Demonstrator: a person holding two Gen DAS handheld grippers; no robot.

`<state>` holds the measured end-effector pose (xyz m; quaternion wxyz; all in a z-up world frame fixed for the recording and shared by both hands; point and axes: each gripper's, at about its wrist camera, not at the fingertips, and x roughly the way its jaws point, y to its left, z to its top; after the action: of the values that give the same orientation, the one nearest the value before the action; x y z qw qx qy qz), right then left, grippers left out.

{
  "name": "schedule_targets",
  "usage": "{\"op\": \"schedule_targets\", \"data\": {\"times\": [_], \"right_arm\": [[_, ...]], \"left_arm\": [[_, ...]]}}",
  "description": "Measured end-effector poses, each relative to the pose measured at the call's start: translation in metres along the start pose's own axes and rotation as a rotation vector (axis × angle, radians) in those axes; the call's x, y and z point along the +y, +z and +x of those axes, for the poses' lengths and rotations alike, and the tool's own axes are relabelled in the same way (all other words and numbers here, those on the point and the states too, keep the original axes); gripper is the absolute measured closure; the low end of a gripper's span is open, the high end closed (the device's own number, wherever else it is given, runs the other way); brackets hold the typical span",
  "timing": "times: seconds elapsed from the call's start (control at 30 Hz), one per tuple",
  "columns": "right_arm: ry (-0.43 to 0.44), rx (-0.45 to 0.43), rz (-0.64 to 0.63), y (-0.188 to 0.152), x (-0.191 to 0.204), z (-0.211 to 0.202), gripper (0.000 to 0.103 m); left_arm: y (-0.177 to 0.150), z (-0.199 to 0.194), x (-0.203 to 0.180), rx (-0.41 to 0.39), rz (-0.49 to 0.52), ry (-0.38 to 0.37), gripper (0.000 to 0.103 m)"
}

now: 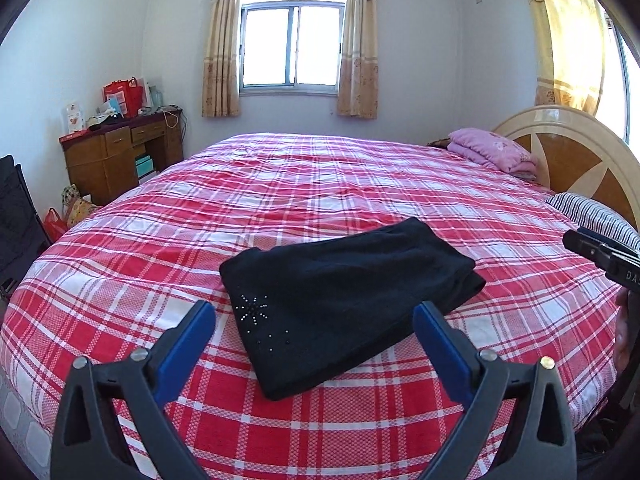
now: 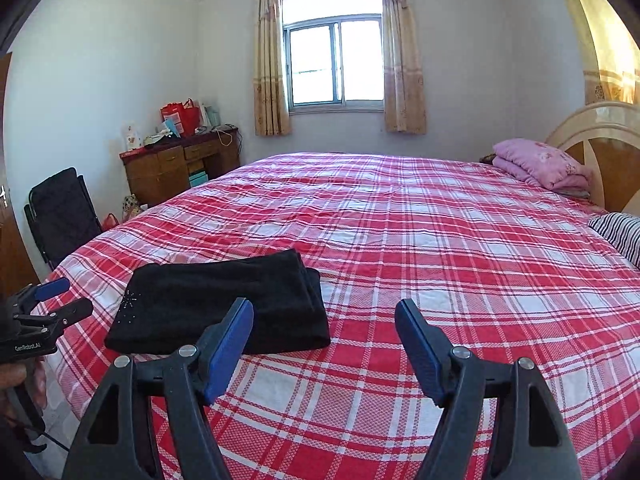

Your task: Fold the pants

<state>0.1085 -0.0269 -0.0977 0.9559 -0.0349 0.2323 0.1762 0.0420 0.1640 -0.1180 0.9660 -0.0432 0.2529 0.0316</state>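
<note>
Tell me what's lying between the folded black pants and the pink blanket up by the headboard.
Nothing: between the black pants and the pink blanket there is only bare plaid bedspread, clearest in the right wrist view.

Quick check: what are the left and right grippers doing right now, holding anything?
Left gripper: open, holding nothing; the folded black pants lie on the bed beyond its fingers.
Right gripper: open, holding nothing, over the plaid bedspread.

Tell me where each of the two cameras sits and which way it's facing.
Left wrist: on the left gripper, facing across the bed toward the window, black pants ahead; own open fingers show, right gripper at right edge.
Right wrist: on the right gripper, same direction, pants left of centre; own open fingers and left gripper show.
Shared: pants, bed, window, desk.
</note>
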Motion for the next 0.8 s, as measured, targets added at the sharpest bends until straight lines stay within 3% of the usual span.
{"op": "schedule_targets", "data": {"times": [0.8], "right_arm": [[-0.016,-0.028,-0.015,0.007,0.005,-0.014,0.028]], "left_arm": [[0.004,-0.011,-0.010,-0.028,0.033,0.000,0.000]]}}
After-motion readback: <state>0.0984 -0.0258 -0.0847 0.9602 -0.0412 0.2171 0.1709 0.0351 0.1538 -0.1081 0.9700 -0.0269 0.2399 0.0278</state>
